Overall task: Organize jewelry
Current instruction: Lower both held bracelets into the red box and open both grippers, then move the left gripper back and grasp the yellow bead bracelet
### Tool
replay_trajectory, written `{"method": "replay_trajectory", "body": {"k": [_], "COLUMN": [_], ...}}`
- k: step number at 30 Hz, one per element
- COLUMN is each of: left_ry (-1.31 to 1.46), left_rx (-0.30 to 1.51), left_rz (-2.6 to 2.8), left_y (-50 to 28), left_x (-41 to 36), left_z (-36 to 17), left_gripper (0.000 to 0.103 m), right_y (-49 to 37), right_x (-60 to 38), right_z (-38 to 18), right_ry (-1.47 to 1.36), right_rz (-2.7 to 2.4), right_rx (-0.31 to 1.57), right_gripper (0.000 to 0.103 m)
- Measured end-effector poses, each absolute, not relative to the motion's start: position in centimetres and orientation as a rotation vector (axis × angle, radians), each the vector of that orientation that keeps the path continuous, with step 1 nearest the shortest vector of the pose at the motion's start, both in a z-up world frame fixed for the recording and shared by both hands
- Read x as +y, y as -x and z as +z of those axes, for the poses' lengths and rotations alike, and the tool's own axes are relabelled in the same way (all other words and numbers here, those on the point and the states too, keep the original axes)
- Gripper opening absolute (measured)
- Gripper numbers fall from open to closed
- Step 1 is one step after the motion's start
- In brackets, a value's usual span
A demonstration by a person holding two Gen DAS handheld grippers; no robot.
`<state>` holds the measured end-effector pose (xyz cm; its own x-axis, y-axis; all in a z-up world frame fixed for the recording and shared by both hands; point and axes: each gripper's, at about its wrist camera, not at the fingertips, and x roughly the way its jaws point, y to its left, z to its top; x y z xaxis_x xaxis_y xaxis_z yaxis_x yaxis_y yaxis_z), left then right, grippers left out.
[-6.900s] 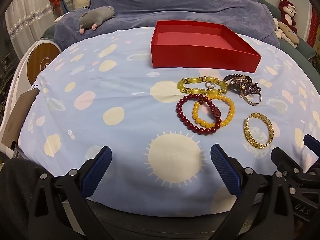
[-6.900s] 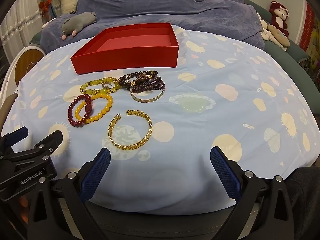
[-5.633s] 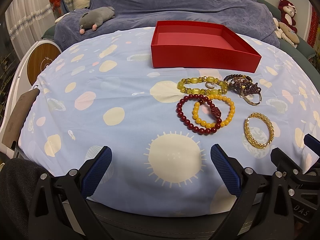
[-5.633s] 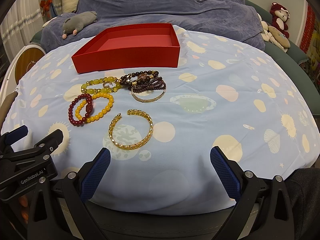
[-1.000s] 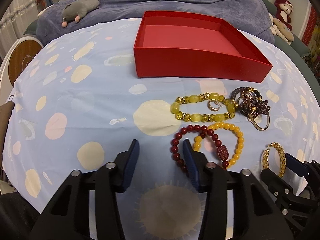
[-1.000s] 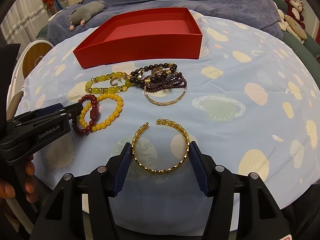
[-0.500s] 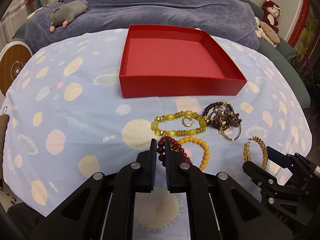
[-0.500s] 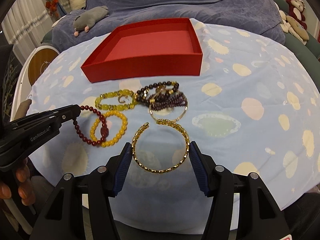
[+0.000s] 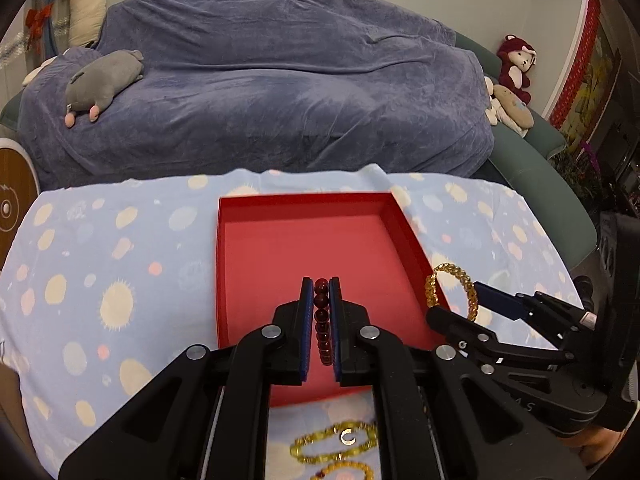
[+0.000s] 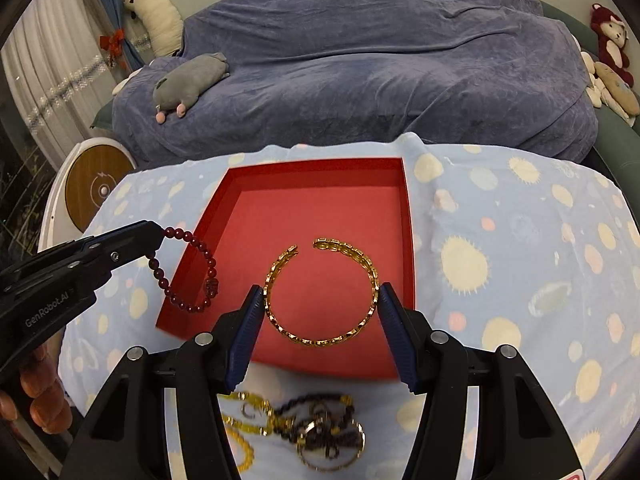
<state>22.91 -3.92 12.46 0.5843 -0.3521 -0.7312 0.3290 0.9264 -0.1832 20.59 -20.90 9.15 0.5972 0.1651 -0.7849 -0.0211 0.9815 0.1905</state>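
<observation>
Both grippers have risen from the patterned cloth since the earlier frames, each now carrying a bracelet over the red box where before all the jewelry lay on the cloth. From the left wrist view, the left gripper [image 9: 321,286] is clenched on the dark red bead bracelet [image 9: 321,322], whose beads run in a line between the two blue pads above the red box [image 9: 280,248]. To the right, the right gripper [image 9: 466,306] holds the gold bangle [image 9: 450,290] at the box's right wall. Below the fingers, the yellow-green bead bracelet [image 9: 334,446] and part of the orange bead bracelet [image 9: 344,472] lie on the blue spotted cloth [image 9: 100,280], just in front of the box. From the right wrist view, the right gripper [image 10: 322,304] grasps the gold bangle [image 10: 320,292] across its width, one pad pressed on each side, the bangle's open gap facing away, above the floor of the red box [image 10: 320,208]. The left gripper [image 10: 158,236] sits at the left, and the dark red bead bracelet [image 10: 188,272] dangles from its tip in a loop over the box's left wall. A tangle of dark beads and rings [image 10: 328,432] rests on the cloth [image 10: 520,260] near the box's front edge.
</observation>
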Motion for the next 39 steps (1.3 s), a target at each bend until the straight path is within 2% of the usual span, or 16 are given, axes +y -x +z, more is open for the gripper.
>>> {"method": "replay_trajectory", "body": {"k": [5,10,20,21,24,25,27,33,39], "left_ry": [0.061,0.072,0.093,0.090,0.086,0.087,0.077,0.037,0.008], "left_rx": [0.873,0.935,1.008,1.005,0.978,0.961,0.944,0.888,0.872], "left_rz": [-0.401,-0.390,-0.347,-0.335,-0.292,-0.284,-0.286,-0.290,-0.303], "left_y": [-29.0,-33.8,-37.8,-38.0,-37.9,-37.6,-37.0,-33.0,-27.6], "left_x": [-4.9,-5.4,-4.8,-4.6,-4.1,-3.8,-3.6,-3.1,-2.2], "left_z": [11.1,7.4,2.6,2.5,2.8,3.1,3.8,6.2,7.8], "left_gripper": [0.008,0.008,0.008,0.014,0.046,0.050,0.051,0.058,0.058], "right_y": [-26.8,-31.3,-35.3,-35.3,-34.9,-34.6,-33.7,-30.0,-24.6], "right_x": [-20.8,-21.0,-20.6,-20.6,-20.7,-20.8,-21.0,-21.8,-22.5], "right_z": [7.4,4.7,1.0,0.9,1.4,1.7,2.5,5.1,6.6], "right_ry": [-0.139,-0.139,-0.126,-0.123,-0.113,-0.110,-0.115,-0.159,-0.197], "right_rz": [0.108,0.104,0.101,0.093,0.067,0.062,0.058,0.065,0.048], "right_rx": [0.947,0.993,1.076,1.078,1.051,1.037,1.016,0.981,0.970], "right_gripper": [0.056,0.056,0.057,0.058,0.065,0.066,0.070,0.070,0.070]}}
